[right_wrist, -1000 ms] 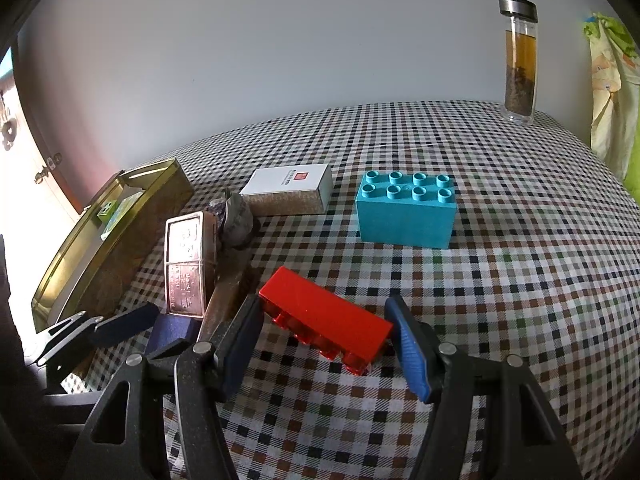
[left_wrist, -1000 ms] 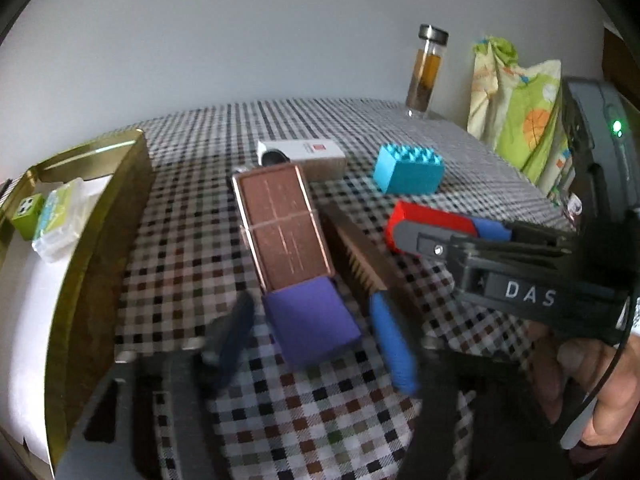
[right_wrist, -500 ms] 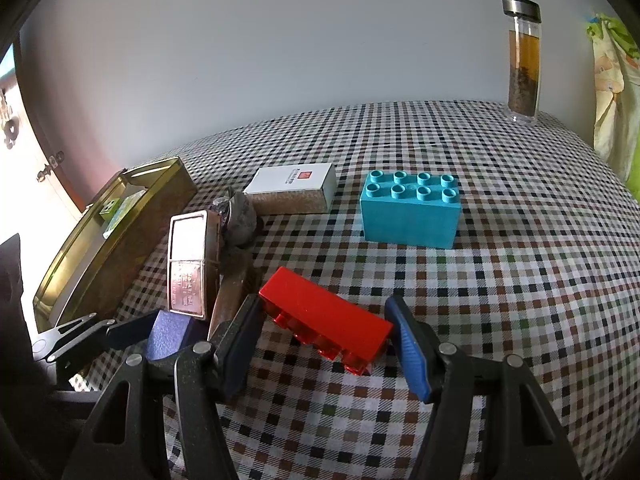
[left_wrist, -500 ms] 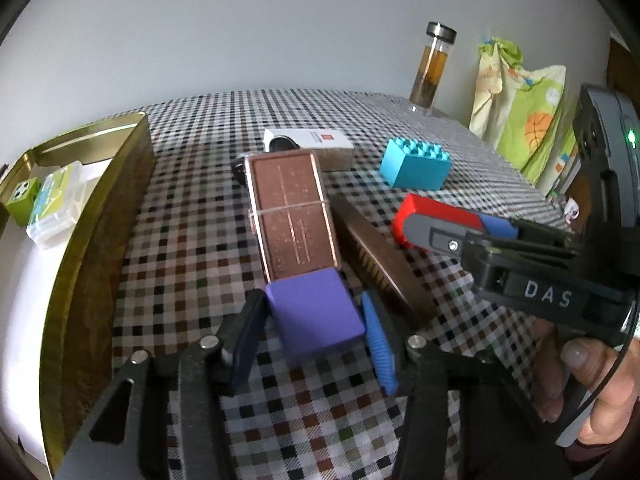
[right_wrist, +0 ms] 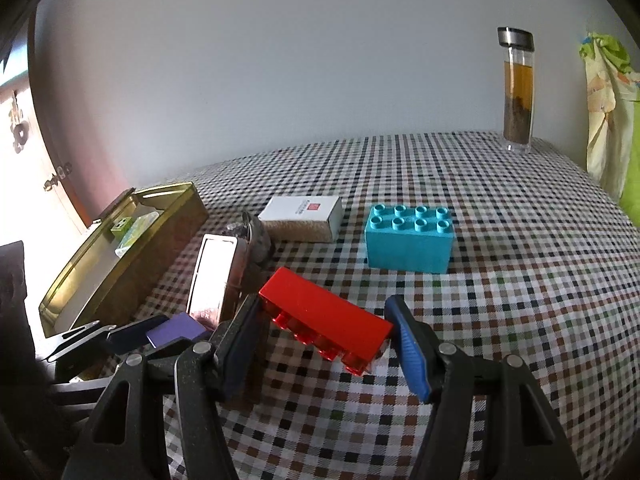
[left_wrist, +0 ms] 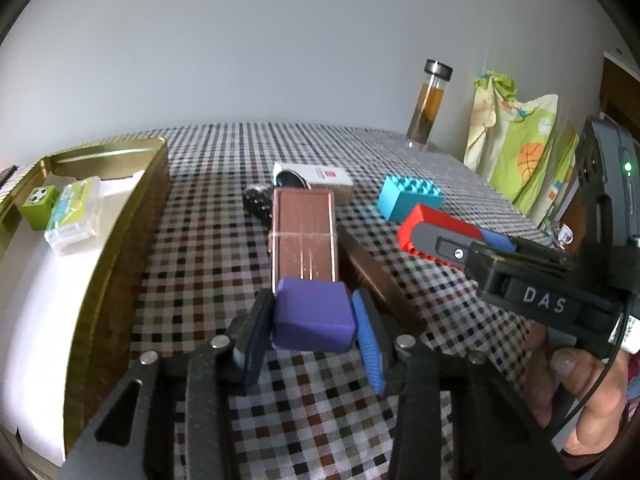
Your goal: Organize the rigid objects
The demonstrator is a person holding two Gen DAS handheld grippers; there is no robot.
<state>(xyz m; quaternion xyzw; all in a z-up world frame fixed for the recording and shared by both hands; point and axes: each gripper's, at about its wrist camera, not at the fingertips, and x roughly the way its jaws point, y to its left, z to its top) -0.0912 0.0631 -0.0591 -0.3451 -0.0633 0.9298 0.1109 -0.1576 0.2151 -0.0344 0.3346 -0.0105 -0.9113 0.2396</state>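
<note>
My left gripper (left_wrist: 314, 330) is shut on a purple block (left_wrist: 314, 322) on the checked tablecloth; the block also shows in the right wrist view (right_wrist: 176, 330). My right gripper (right_wrist: 326, 334) is open, its fingers on either side of a red brick (right_wrist: 324, 318) lying on its side, also seen in the left wrist view (left_wrist: 436, 228). A copper-coloured tin (left_wrist: 303, 236) lies just beyond the purple block. A teal brick (right_wrist: 410, 242) and a white box (right_wrist: 302, 218) sit farther back.
A gold tray (left_wrist: 120, 240) at the left holds a green cube (left_wrist: 38, 206) and a clear plastic case (left_wrist: 74, 214). A wooden brush (left_wrist: 380, 284) lies right of the tin. A glass bottle (right_wrist: 518, 90) and a patterned bag (left_wrist: 516, 148) stand at the back right.
My left gripper moved forward around the purple block and closed on it. The right gripper has stayed open around the red brick.
</note>
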